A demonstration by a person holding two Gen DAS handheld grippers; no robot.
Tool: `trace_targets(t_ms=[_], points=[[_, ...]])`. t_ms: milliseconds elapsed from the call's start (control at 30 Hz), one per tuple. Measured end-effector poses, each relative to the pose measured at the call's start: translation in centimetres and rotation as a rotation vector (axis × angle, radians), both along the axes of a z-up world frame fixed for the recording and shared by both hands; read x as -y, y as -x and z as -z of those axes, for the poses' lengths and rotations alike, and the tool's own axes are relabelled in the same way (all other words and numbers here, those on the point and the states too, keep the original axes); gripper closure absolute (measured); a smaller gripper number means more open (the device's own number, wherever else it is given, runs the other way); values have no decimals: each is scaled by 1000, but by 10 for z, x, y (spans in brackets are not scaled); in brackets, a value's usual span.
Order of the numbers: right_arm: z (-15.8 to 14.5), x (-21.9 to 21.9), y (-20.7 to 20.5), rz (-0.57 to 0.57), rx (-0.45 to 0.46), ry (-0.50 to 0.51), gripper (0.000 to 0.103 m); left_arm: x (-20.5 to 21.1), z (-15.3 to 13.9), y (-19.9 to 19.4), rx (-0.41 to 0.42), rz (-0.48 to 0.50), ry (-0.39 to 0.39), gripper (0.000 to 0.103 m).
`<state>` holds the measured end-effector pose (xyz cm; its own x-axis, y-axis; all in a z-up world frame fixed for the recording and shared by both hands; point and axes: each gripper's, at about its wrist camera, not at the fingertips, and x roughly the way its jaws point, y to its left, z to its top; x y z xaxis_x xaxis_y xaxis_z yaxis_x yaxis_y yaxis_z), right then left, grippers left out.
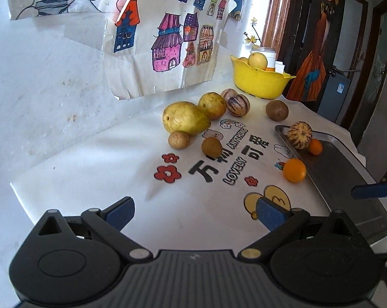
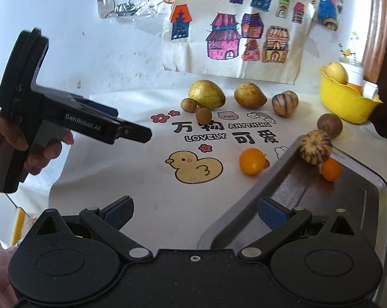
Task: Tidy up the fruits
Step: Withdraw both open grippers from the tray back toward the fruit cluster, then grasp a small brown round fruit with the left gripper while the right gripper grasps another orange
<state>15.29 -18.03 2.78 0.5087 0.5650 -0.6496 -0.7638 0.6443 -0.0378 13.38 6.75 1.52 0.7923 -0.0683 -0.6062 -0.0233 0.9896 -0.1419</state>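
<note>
Both your grippers, left [image 1: 194, 214] and right [image 2: 194, 213], gape empty; a striped melon [image 2: 315, 146] and orange [image 2: 330, 170] sit in the tray [image 2: 247, 200].

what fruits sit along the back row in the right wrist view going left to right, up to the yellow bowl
small brown fruit → large green-yellow fruit → second green-yellow fruit → striped fruit → yellow bowl
</note>
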Motion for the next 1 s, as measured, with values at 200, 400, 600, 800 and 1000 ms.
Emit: trace_targets(t_ms=[200, 400, 600, 800, 1000], points=[[7, -16, -17, -31, -3, 22, 1, -7, 2, -20, 3, 3, -7, 0], [8, -31, -37, -49, 14, 52, 1, -19, 3, -37, 4, -13, -14, 0], [8, -40, -57, -42, 18, 48, 1, -30, 5, -54, 1, -18, -28, 0], [10, -45, -72, -30, 36, 55, 1, -34, 8, -67, -2, -2, -14, 0], [12, -45, -82, -33, 53, 71, 1, -22, 7, -72, 12, 57, 0, 0]])
